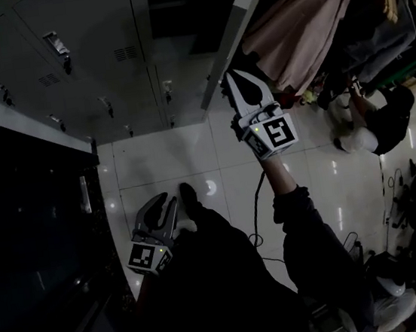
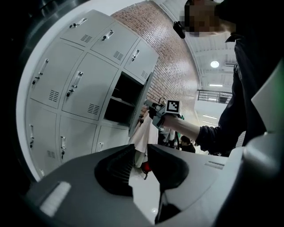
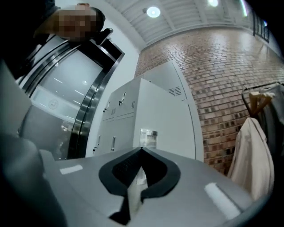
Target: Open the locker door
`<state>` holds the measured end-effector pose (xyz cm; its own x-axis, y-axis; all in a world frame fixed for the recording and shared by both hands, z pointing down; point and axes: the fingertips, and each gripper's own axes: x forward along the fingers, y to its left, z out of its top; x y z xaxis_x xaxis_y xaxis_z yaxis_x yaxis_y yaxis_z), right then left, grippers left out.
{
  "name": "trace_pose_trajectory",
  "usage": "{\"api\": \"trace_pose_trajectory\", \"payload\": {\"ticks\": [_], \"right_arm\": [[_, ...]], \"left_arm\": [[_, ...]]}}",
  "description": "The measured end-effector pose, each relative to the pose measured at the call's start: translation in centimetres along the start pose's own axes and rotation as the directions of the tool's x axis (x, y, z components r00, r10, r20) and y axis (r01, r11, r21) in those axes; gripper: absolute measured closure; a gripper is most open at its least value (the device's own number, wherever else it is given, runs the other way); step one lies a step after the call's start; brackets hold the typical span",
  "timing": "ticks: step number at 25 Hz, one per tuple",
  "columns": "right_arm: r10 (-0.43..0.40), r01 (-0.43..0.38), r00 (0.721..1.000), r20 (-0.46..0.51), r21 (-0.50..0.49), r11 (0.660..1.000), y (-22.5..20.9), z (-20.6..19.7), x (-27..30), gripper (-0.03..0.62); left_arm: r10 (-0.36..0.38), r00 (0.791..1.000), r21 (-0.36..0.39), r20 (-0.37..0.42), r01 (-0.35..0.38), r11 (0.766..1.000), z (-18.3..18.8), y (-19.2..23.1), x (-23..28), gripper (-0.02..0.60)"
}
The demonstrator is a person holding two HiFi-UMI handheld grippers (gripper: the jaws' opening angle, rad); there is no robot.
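A bank of grey lockers [image 1: 94, 55] fills the upper left of the head view. One locker door [image 1: 239, 28] stands swung open, seen edge-on; in the left gripper view the door [image 2: 143, 104] hangs beside its dark compartment. My right gripper [image 1: 236, 78] is at the door's free edge, also seen as the right gripper [image 2: 151, 110] from the left. Its tips [image 3: 142, 150] meet just under the door's handle [image 3: 148, 138]; I see nothing pinched between them. My left gripper [image 1: 163, 201] hangs low over the floor, its jaws [image 2: 141, 145] slightly apart and empty.
A pale coat [image 1: 297, 32] hangs on a rack right of the open door, with darker clothes beside it. A person [image 1: 380, 120] crouches at the right. A dark glass wall [image 1: 36, 245] runs along the left. A cable [image 1: 258, 208] lies on the tiled floor.
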<state>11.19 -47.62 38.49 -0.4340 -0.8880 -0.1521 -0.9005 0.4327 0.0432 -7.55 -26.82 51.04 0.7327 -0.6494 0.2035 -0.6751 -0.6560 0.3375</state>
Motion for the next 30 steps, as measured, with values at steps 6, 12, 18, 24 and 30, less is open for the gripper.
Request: {"api": "trace_pose_trajectory", "payload": {"ticks": [6,12,18,24,30], "right_arm": [[-0.043,0.042,0.999,-0.032,-0.020,0.999,5.4,1.4,-9.8,0.592],[-0.093,0.094,0.995,-0.026,0.048,0.994,16.0,4.4,-26.2,0.592],[-0.149,0.158,0.987,-0.064,0.158,0.975,23.1,5.6,-36.4,0.592],[-0.133,0.143,0.987,-0.084,0.127,0.982,26.5,7.3,-42.7,0.592],[-0.079,0.091,0.993,-0.090,0.134,0.987,27.4,6.9,-49.0,0.592]], "left_arm": [[-0.047,0.999,0.004,-0.013,0.047,0.999,-3.3,-5.7,-5.9,0.483],[-0.103,0.994,0.010,-0.038,0.104,0.995,-7.7,-13.1,-12.8,0.485],[-0.146,0.989,0.037,-0.020,0.147,0.988,-7.9,-18.6,-15.7,0.485],[-0.166,0.986,0.044,-0.015,0.166,0.985,-8.8,-23.9,-17.3,0.488],[-0.115,0.993,0.034,-0.014,0.115,0.993,-12.6,-28.7,-19.6,0.488]]}}
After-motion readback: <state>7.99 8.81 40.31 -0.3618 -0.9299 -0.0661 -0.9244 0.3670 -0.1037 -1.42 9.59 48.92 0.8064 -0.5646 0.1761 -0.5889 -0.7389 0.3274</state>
